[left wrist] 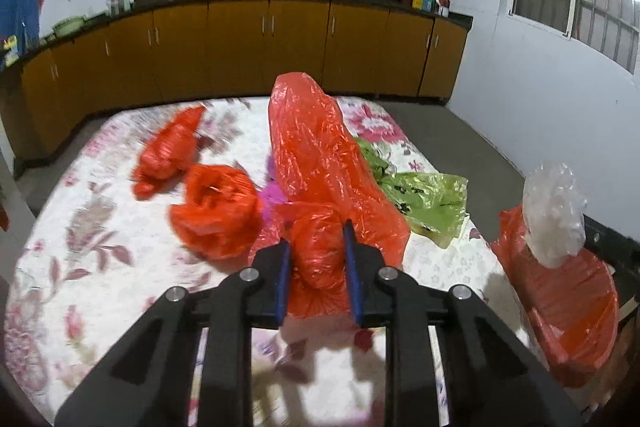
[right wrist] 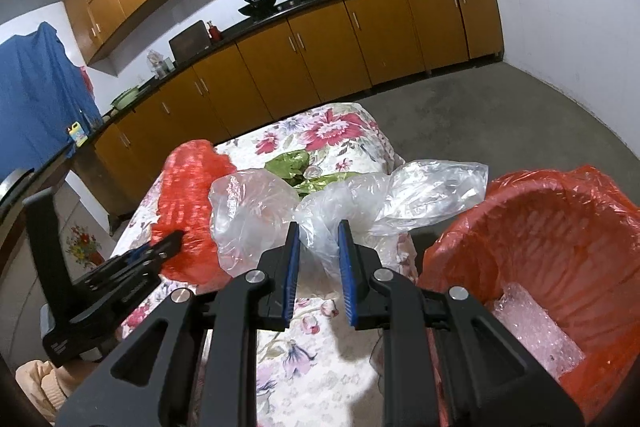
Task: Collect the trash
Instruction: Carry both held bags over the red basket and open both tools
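The right gripper (right wrist: 319, 231) pinches a clear plastic bag (right wrist: 360, 195) just left of the red-lined bin (right wrist: 560, 227); the left gripper (left wrist: 316, 239) clamps a long red bag (left wrist: 316, 155) over the floral table (left wrist: 80, 227).

Bright indoor light, fisheye-curved edges, slight motion blur

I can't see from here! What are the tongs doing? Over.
Left tongs shut on red bag. Right tongs shut on clear bag, beside red-lined bin. Nothing in between.

Glossy crinkled red plastic bag (left wrist: 320, 163), floral cloth tablecloth (left wrist: 80, 227)
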The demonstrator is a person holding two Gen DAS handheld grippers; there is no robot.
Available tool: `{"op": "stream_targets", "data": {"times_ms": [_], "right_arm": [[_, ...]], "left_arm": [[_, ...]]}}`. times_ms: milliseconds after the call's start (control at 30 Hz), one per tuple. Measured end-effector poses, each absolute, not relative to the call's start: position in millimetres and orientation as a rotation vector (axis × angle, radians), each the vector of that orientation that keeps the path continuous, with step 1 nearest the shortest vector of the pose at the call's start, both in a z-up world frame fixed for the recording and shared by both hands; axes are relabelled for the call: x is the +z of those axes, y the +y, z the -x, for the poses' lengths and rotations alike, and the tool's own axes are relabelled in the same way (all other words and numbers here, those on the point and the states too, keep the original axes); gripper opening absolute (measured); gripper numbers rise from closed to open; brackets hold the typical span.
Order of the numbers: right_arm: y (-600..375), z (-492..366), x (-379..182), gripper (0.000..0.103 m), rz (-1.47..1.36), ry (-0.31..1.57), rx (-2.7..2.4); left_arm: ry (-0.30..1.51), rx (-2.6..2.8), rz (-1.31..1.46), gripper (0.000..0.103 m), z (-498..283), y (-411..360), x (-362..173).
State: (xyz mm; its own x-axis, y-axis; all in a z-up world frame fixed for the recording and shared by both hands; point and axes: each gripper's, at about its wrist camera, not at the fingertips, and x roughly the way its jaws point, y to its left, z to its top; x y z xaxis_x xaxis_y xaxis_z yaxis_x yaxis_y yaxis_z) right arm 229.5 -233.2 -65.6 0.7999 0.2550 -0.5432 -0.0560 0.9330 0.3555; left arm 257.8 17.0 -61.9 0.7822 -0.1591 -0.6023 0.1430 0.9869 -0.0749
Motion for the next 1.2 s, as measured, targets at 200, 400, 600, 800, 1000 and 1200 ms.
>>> {"op": "stream_targets", "data": {"times_ms": [200, 400, 600, 800, 1000, 1200], "right_arm": [[-242, -201, -54, 0.020, -0.319, 0.589, 0.126], [-258, -165, -37, 0.020, -0.269, 0.542, 0.027], [-284, -132, -27, 0.020, -0.280, 0.521, -0.084], [-306, -110, -23, 0.020, -0.311, 0.499, -0.150], [-318, -100, -23, 0.020, -0.342, 0.490, -0.182], [-330, -96, -23, 0.020, -0.373, 0.483, -0.203]], "left_arm": [[0.604, -0.190, 0.046, 0.024, -221, 20, -38], [0.562, -0.279, 0.051, 0.024, -190, -4, -19], [0.557, -0.380, 0.058, 0.024, -170, -37, -11], [0.560, -0.468, 0.059, 0.024, -156, -66, -7], [0.562, -0.512, 0.051, 0.024, -150, -84, -6], [0.585, -0.554, 0.050, 0.024, -152, -102, -10]]}}
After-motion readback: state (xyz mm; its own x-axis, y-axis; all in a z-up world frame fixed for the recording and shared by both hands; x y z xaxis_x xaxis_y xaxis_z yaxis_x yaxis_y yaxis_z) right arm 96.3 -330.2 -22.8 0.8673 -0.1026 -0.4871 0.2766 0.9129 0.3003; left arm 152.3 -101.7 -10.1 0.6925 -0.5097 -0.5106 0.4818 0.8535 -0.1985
